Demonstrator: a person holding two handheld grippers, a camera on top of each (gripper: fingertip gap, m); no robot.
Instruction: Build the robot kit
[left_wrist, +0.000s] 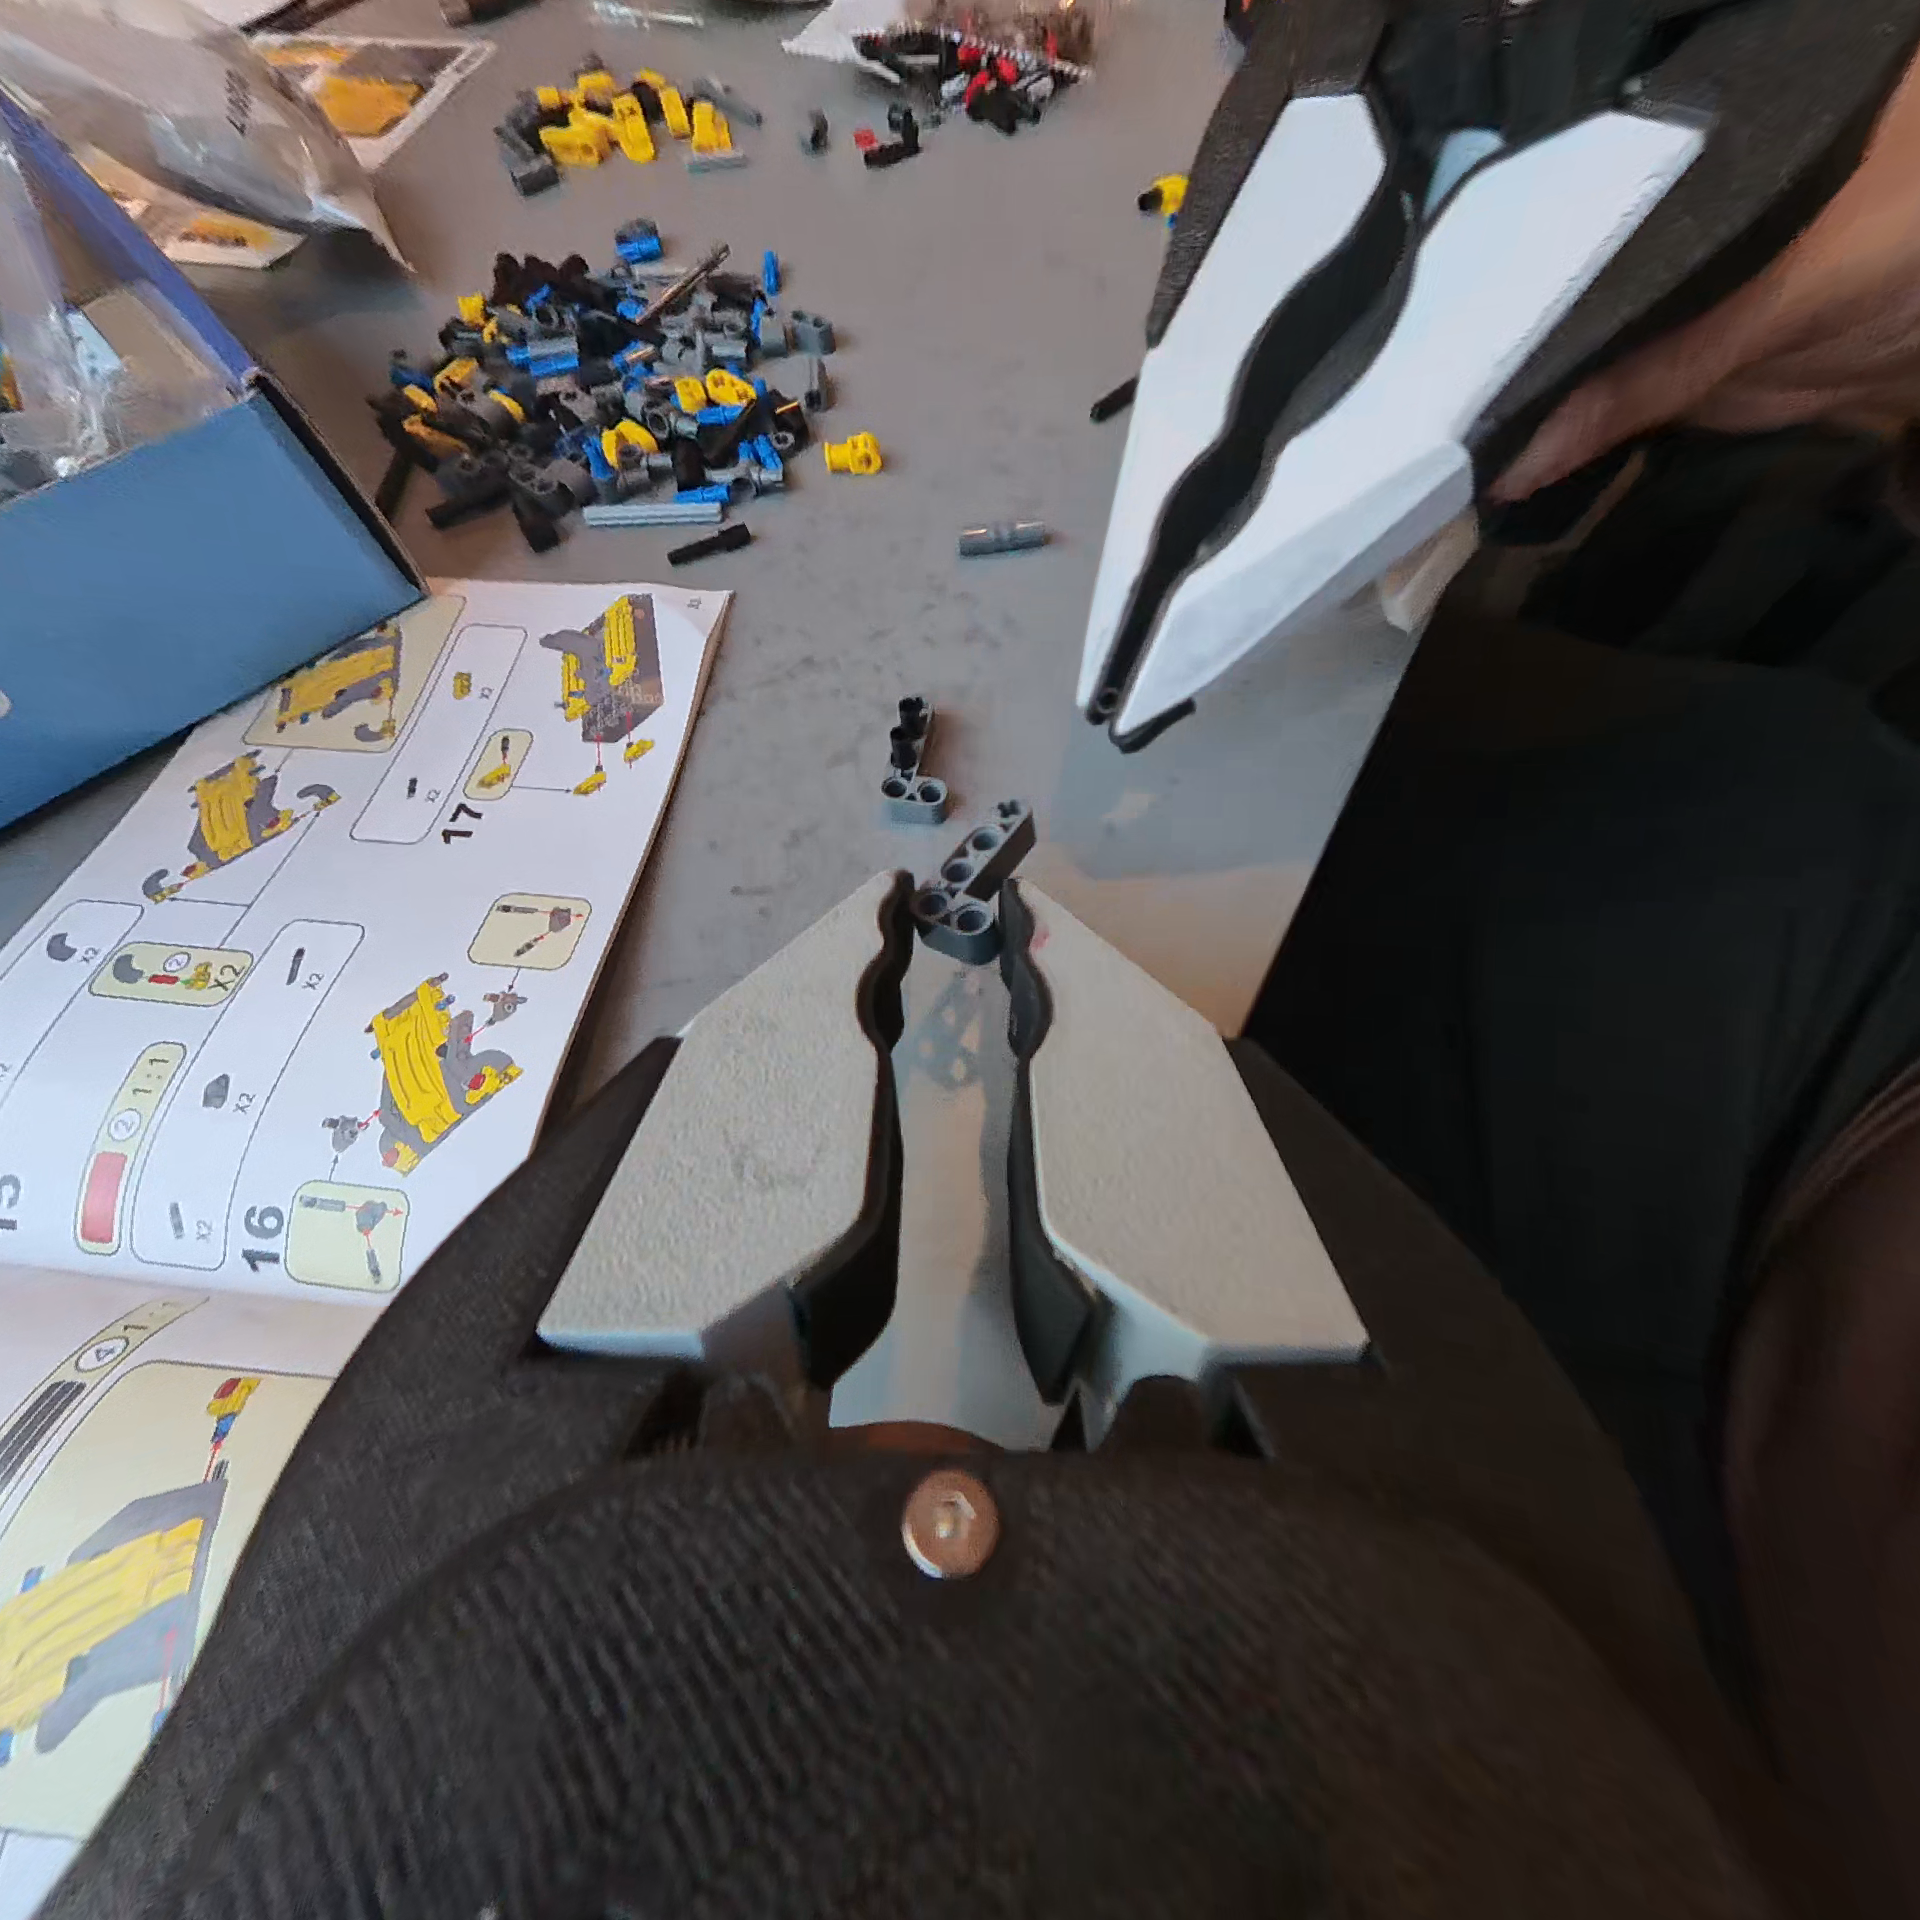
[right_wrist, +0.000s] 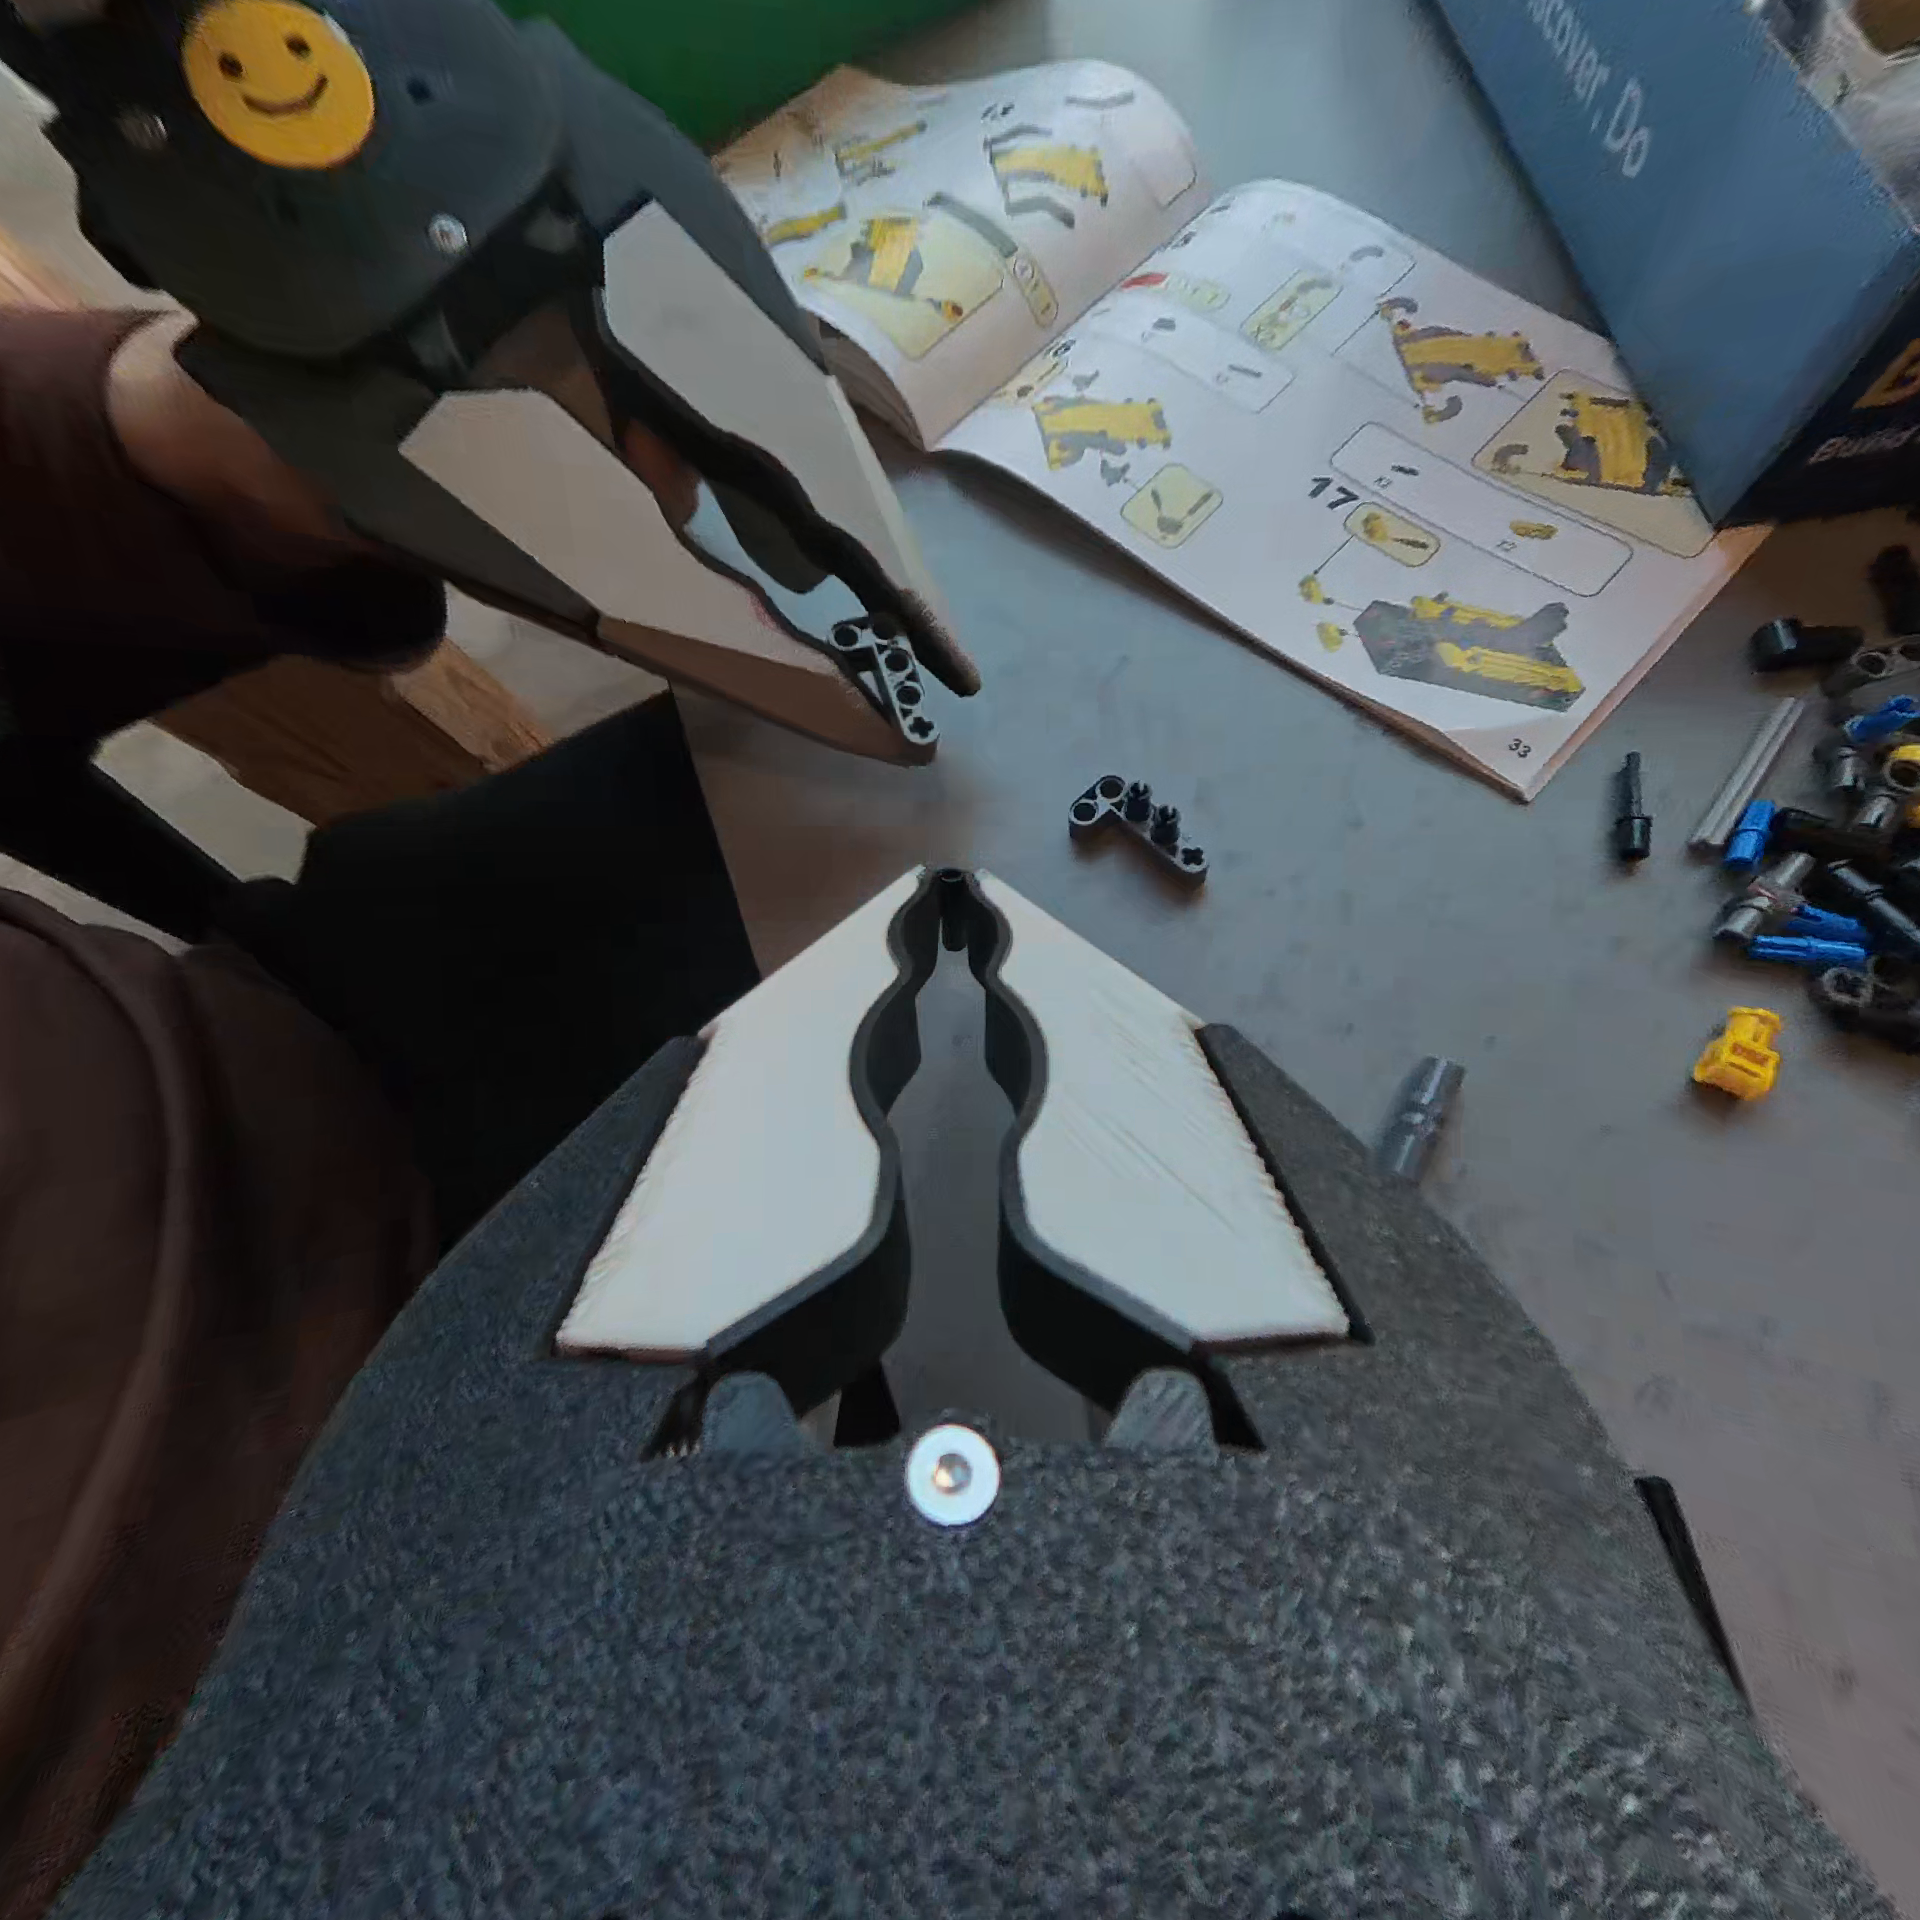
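A grey table is strewn with an open instruction booklet, a blue box at left, and a pile of small plastic parts at upper centre.

Both cameras sit close above the grey table, each looking forward and down along its own fingers. Both views share the open booklet and the blue box.

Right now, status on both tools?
Left tool shut on grey angled beam. Right tool shut on black pin. Second beam lies on table between them.
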